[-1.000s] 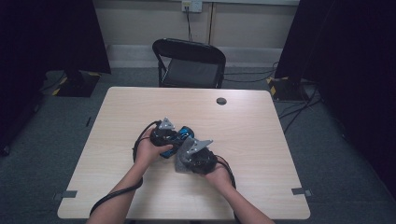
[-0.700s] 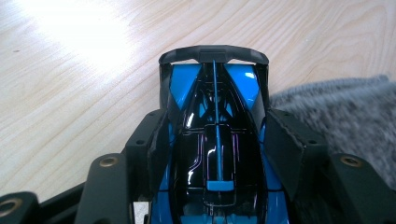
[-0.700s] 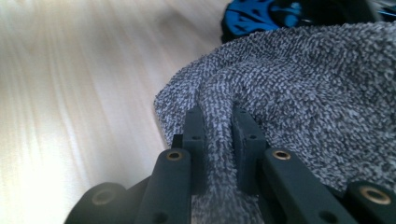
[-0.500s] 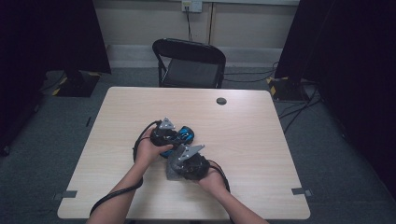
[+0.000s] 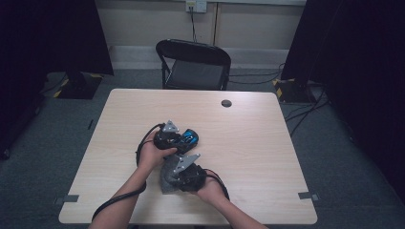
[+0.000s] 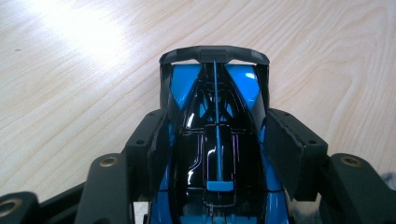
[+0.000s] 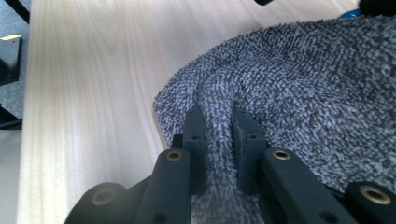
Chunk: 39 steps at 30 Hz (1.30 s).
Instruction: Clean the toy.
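The left claw (image 6: 217,140) clamps the toy car (image 6: 217,154) between its jaws.

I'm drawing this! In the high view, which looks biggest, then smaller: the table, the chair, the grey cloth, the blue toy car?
1. table
2. chair, though it stands farther from the camera
3. grey cloth
4. blue toy car, partly hidden, so cloth versus car is unsure
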Tool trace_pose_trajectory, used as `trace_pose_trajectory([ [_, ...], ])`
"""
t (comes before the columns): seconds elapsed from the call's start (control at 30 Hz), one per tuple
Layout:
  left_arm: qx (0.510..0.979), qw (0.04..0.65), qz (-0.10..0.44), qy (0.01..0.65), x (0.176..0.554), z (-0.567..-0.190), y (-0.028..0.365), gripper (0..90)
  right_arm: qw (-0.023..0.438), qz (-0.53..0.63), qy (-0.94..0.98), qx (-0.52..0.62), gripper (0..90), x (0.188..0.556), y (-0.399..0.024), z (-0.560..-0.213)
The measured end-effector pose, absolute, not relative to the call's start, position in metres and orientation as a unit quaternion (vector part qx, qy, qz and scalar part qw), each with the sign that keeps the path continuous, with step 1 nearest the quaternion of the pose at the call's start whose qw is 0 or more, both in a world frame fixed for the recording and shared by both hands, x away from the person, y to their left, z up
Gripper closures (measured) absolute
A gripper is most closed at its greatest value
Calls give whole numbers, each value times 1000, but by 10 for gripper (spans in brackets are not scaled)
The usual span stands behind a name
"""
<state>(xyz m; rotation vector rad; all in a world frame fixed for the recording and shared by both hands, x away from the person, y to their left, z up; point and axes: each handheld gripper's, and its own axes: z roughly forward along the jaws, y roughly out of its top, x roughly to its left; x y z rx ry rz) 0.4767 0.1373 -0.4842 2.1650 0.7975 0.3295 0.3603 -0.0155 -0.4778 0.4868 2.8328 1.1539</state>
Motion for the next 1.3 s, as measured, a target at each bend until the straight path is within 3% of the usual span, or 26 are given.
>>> trace_pose_trajectory([
  [0.9,850,398,131,319,476,-485,138,414,1,385,919,84,780,338,-2,-469],
  [1.3,852,392,129,323,476,-484,137,403,19,375,925,63,747,336,-28,-468],
])
